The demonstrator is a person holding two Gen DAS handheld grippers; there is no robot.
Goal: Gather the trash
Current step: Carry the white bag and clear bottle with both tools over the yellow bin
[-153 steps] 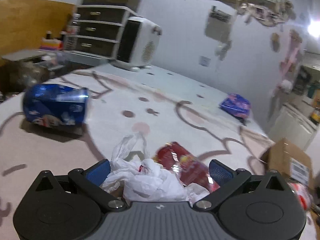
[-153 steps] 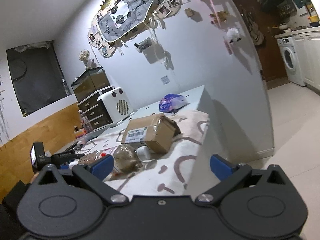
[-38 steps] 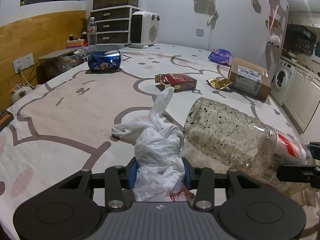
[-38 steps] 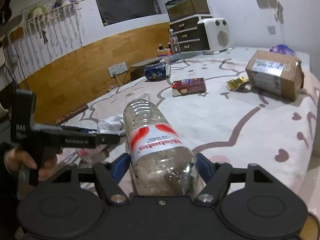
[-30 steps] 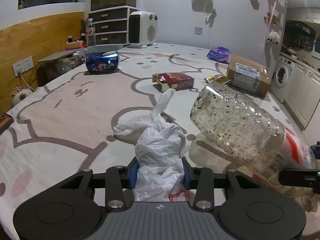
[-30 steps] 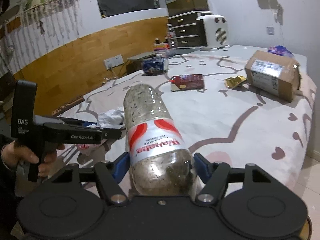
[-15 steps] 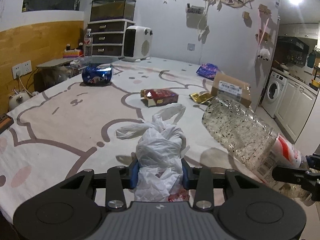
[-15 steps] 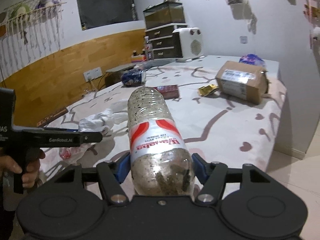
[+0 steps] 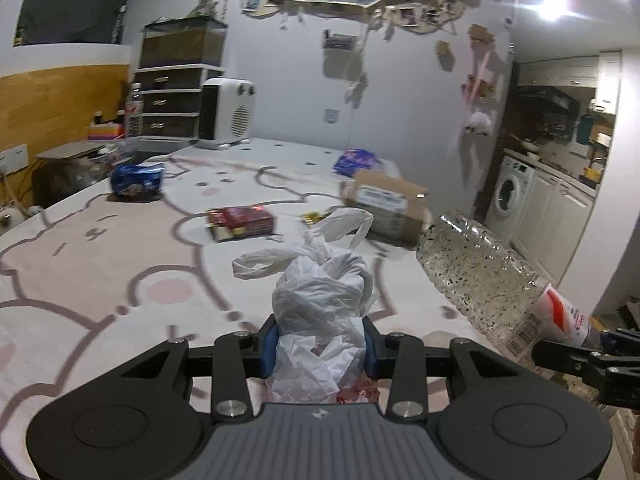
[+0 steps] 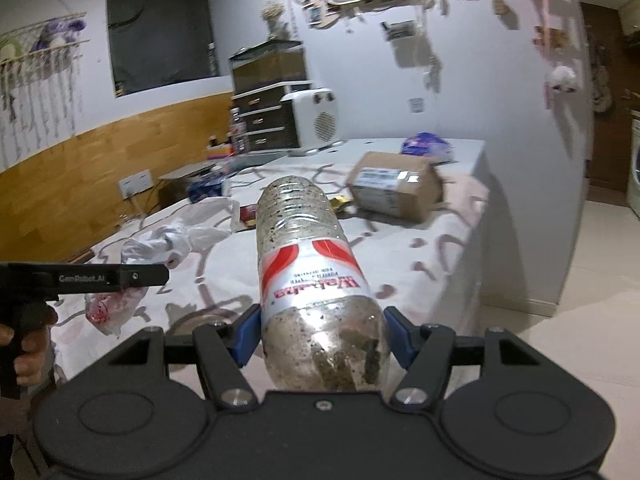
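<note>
My left gripper (image 9: 319, 342) is shut on a crumpled white plastic bag (image 9: 320, 300) and holds it above the table near the front edge. My right gripper (image 10: 322, 338) is shut on a dirty clear plastic bottle (image 10: 308, 248) with a red and white label, base pointing forward. The bottle also shows in the left wrist view (image 9: 484, 276), to the right of the bag. The bag and the left gripper (image 10: 84, 278) show at the left of the right wrist view.
On the pink-patterned table (image 9: 100, 264) lie a red packet (image 9: 242, 220), a blue snack bag (image 9: 136, 180), a cardboard box (image 9: 384, 204), a gold wrapper (image 10: 340, 202) and a purple bag (image 9: 356, 160). A white heater (image 9: 226, 114) and drawers (image 9: 168, 100) stand at the back. A washing machine (image 9: 506, 196) stands at the right.
Both grippers closed on their loads since the earliest frames. Over the last second both have lifted and drawn back from the table, with bag and bottle held.
</note>
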